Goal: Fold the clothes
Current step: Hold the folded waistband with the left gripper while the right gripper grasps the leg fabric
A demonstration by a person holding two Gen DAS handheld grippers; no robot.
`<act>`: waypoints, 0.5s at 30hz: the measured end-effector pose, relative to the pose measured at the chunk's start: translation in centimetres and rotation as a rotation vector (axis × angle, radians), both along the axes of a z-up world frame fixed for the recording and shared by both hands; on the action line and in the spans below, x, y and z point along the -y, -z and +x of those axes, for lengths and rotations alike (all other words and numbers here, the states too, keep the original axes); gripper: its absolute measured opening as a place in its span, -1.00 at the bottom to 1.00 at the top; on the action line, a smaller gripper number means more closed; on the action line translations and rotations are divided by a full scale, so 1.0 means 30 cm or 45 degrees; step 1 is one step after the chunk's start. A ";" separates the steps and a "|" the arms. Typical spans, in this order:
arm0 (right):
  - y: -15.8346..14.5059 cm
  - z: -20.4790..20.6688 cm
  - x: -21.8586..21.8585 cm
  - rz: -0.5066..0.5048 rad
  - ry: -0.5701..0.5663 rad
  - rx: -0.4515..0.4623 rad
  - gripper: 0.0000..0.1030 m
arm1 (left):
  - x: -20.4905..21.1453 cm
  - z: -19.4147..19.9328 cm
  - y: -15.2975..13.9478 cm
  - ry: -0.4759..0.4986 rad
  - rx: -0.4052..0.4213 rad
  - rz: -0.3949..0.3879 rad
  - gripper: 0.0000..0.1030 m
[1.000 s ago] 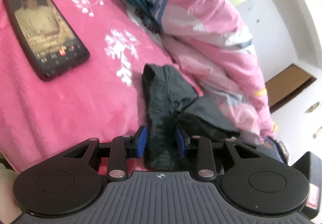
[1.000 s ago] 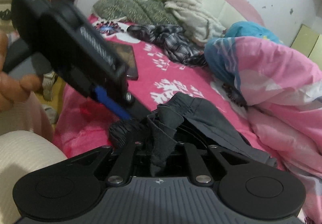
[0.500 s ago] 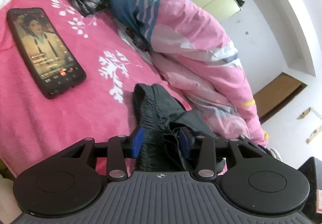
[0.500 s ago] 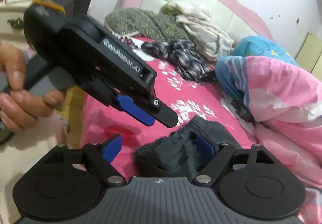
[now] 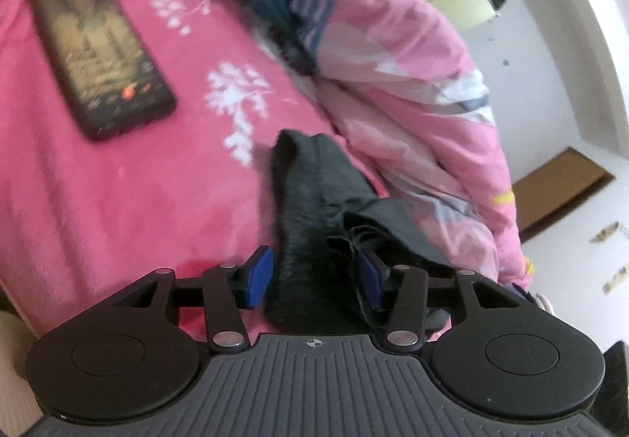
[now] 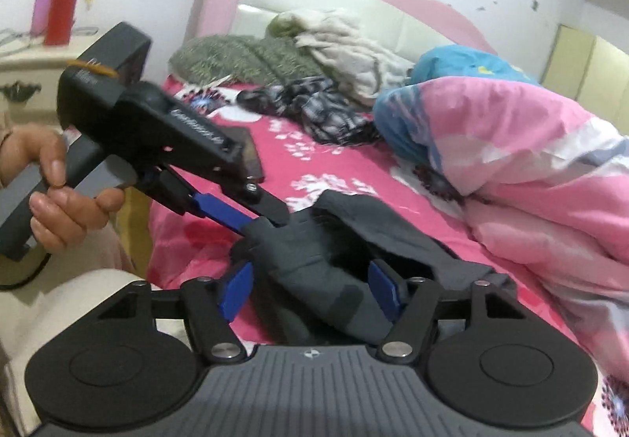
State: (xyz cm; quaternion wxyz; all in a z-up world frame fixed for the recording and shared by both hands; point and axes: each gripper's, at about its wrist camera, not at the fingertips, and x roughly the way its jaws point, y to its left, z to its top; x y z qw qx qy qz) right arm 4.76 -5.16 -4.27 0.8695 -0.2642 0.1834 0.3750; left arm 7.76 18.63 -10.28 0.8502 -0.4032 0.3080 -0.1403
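The left hand-held gripper [image 5: 312, 276] was opening around the dark garment [image 5: 310, 197] on the pink bed [image 5: 118, 201]; the right hand-held gripper [image 6: 312, 293], pads apart, was closing around it.

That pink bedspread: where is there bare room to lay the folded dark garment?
The bedspread is bare between the phone and the dark garment. Crowded: the quilt alongside, and the clothes pile by the headboard.
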 end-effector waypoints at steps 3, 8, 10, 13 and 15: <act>0.040 0.024 -0.038 -0.038 -0.006 0.009 -0.06 | -0.004 -0.010 0.006 -0.014 0.026 0.025 -0.09; 0.038 0.057 -0.031 0.018 0.049 -0.076 -0.69 | -0.008 -0.012 0.020 0.000 0.053 0.000 -0.09; 0.032 0.061 -0.023 0.038 0.059 -0.098 -0.77 | -0.011 -0.011 0.028 0.008 0.052 -0.021 -0.09; 0.001 0.060 -0.007 0.100 0.077 -0.119 -0.80 | -0.017 -0.011 0.031 0.005 0.051 -0.048 -0.09; -0.030 0.063 0.006 0.156 0.094 -0.132 -0.81 | -0.023 -0.010 0.035 0.000 0.048 -0.070 -0.09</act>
